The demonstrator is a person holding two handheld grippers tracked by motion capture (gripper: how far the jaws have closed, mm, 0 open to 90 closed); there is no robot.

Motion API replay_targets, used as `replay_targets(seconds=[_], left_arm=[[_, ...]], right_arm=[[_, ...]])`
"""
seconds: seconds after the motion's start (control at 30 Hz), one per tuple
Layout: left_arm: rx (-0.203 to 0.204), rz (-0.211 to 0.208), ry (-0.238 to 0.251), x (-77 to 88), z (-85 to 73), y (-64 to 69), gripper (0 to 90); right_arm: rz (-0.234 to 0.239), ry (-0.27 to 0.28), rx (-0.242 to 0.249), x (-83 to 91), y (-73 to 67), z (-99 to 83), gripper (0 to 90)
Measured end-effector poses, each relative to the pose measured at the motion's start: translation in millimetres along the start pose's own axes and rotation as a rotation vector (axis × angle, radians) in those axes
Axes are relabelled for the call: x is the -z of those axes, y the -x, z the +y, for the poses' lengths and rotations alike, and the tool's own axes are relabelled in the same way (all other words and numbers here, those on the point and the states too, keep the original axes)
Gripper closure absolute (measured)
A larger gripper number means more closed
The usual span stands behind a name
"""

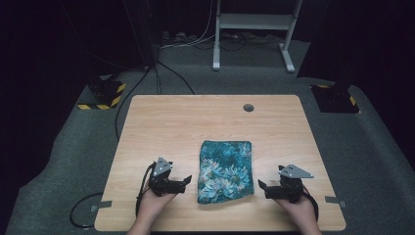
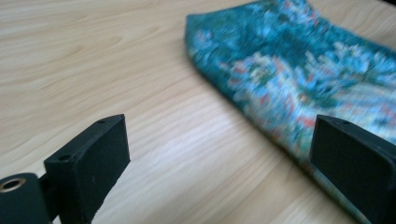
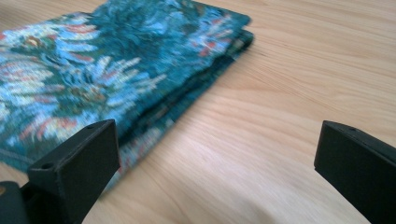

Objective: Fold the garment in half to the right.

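Here, folded woven floral cloth [image 1: 225,171] (teal, rectangular) on woodgrain table [image 1: 171,122]; both tools wide open, empty.

Folded cloth [image 1: 225,171]: woven floral fabric, coarse and matt, showing layered edges. Table [image 1: 176,122]: pale wood-grain top, smooth, giving off a faint sheen. Left gripper [image 1: 184,181] and right gripper [image 1: 263,187]: matt black plastic-looking jaws, carrying grey plates.

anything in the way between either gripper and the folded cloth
Nothing visible does. Bare table lies between the left gripper and the folded floral cloth, and between the right gripper and the cloth's other side. Both grippers stand open, apart from it.
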State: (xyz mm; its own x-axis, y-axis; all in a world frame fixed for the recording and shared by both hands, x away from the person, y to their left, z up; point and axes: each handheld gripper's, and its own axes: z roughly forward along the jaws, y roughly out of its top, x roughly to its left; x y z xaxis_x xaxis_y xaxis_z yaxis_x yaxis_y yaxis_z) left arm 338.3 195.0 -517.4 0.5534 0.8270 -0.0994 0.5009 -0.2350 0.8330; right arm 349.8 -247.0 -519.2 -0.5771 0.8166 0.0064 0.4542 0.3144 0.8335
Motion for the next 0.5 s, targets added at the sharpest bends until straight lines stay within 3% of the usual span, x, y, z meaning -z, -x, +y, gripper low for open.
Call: replay_targets(seconds=[0.1,0.3,0.43,0.47,0.5], left_arm=[[0.002,0.031,0.010,14.6,-8.6,-9.1,5.2],[0.002,0.058,0.009,23.2,-17.4,-14.9,3.8],[-0.016,0.081,-0.035,24.5,-29.7,-15.6,3.1],[-0.035,0.108,-0.087,23.9,-38.8,-15.0,3.1],[-0.035,0.108,-0.087,23.9,-38.8,-15.0,2.9]], right_arm=[[-0.025,-0.008,-0.011,11.7,8.5,-9.3,0.0],[-0.057,-0.036,-0.024,22.0,16.4,-21.4,0.0],[-0.089,-0.087,-0.009,30.0,20.3,-33.3,0.0],[-0.098,-0.108,-0.006,32.6,22.1,-38.5,0.0],[-0.098,-0.108,-0.006,32.6,22.1,-38.5,0.0]])
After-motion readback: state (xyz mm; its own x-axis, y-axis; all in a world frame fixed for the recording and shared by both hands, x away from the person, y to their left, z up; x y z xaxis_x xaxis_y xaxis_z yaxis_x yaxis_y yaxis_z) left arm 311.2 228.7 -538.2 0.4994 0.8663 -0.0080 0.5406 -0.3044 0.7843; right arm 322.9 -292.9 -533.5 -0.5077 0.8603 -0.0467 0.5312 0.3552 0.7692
